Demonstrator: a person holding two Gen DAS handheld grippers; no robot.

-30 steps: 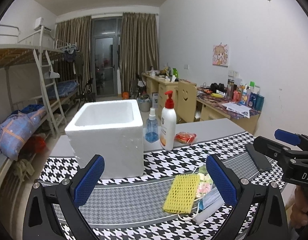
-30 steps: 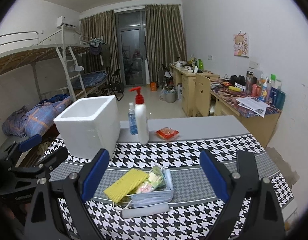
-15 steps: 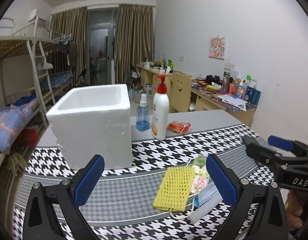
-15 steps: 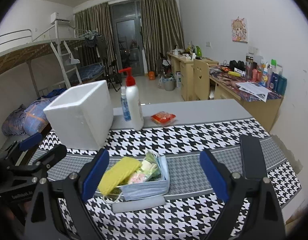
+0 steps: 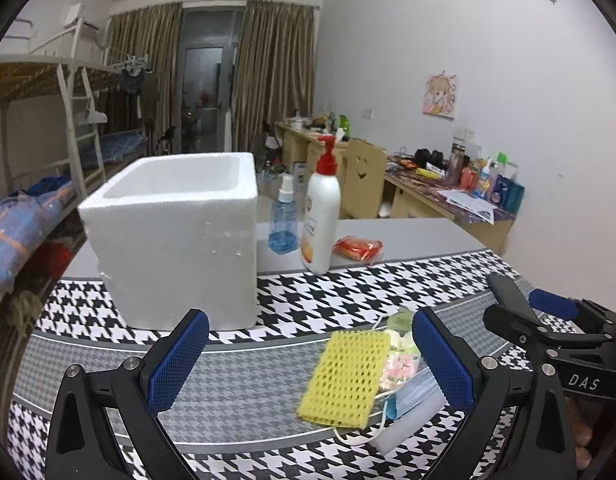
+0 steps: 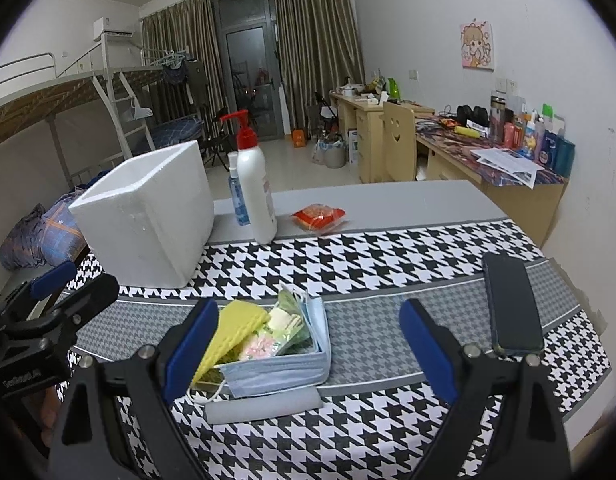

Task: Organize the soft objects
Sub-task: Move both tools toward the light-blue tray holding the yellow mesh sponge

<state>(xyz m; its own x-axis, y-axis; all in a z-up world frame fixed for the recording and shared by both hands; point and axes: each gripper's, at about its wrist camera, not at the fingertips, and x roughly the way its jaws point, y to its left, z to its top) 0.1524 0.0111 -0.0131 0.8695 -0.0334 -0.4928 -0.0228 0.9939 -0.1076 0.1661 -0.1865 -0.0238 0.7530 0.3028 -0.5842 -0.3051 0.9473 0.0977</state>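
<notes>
Over the past second we lower both pairs of tongs toward the counter [image 5: 407, 236], and the pile of soft things now looms larger: the approach looks under way, nothing lifted yet. The left tongs [image 5: 308, 360] and right tongs [image 6: 308, 344] both gape wide, empty. The yellow mesh sleeve [image 5: 345, 378], blue face mask [image 6: 284, 364] and grey foam strip [image 6: 264, 406] lie heaped beside the white foam box [image 5: 176, 240]. Only the right view shows the dark phone [image 6: 509, 306] whole; only the left shows into the box.
</notes>
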